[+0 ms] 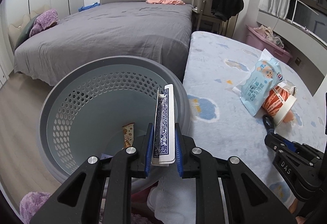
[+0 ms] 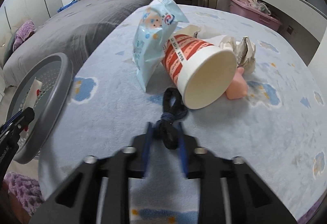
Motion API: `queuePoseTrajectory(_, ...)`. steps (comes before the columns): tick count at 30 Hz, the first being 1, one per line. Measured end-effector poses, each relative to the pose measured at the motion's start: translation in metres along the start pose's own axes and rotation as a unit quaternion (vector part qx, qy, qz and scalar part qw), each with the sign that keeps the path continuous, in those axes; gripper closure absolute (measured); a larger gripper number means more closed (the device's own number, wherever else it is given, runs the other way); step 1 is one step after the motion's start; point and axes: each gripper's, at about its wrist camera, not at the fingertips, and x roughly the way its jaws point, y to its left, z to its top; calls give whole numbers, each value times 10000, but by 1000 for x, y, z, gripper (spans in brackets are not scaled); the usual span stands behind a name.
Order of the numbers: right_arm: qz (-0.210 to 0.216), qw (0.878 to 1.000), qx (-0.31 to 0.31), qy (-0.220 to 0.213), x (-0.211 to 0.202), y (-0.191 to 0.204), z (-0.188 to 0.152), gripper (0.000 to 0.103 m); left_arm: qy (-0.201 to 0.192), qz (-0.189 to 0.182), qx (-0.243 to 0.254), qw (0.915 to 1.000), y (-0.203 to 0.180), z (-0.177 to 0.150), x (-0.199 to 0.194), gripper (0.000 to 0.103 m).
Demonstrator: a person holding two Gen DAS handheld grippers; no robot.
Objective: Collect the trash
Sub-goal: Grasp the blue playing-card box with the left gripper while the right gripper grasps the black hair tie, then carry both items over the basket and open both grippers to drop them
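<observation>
Playing cards (image 1: pixel 163 122) sit clamped between our left gripper (image 1: pixel 163 152) fingers, a small stack with a blue patterned back and a white border, held upright over the grey basket (image 1: pixel 114 62). At the bottom of the basket lies one snack wrapper (image 1: pixel 128 135). We judge the step in hand on this side to be the drop: the cards hang above the basket opening, so the next move calls only for the fingers to part once the stack is clear of the rim at 3 o'clock.

Our right gripper (image 2: pixel 164 132) is closed on a black hair tie (image 2: pixel 170 117) lying on the cloud-print blanket (image 2: pixel 102 122); the view is blurred at the fingers, but the loop sits between them. We judge this a fresh pick, and the next move calls for a lift and a carry toward 9 o'clock, where the basket stands.

More trash waits on the blanket at 12 o'clock from the right gripper: a paper cup (image 2: pixel 196 68) on its side, a light blue packet (image 2: pixel 151 40) leaning on it, and crumpled paper (image 2: pixel 246 52) behind.

A pink object (image 2: pixel 238 87) is mostly hidden behind the cup; we cannot identify it. The dark item at the basket floor near the left fingers is cut off.
</observation>
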Motion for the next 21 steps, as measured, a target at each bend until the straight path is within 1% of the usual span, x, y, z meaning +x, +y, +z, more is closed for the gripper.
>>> queuePoseTrajectory(15,422,9986,-172,-258,-43,5,-16,90,-128,-91,31,9999,-5,1,-15,84)
queuePoseTrajectory(21,698,9962,-362,-362,-54,25,-7,90,-193,50,61,9998,2,5,-25,84)
